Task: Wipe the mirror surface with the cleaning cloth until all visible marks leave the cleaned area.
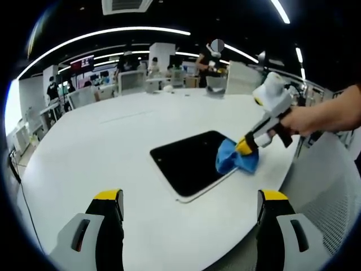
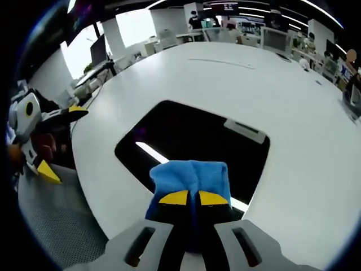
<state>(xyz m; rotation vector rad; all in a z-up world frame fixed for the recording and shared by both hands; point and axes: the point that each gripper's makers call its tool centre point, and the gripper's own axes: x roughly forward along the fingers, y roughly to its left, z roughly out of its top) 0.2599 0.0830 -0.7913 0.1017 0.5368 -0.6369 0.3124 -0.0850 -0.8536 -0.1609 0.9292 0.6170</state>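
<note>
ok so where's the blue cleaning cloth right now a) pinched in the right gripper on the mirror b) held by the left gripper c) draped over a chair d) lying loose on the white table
a: the right gripper is shut on the blue cleaning cloth, pressing it on the dark rectangular mirror; the left gripper stands open.

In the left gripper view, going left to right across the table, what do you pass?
Mirror → blue cleaning cloth lying on the mirror's right corner → right gripper, shut on the cloth → the person's hand holding that gripper.
</note>
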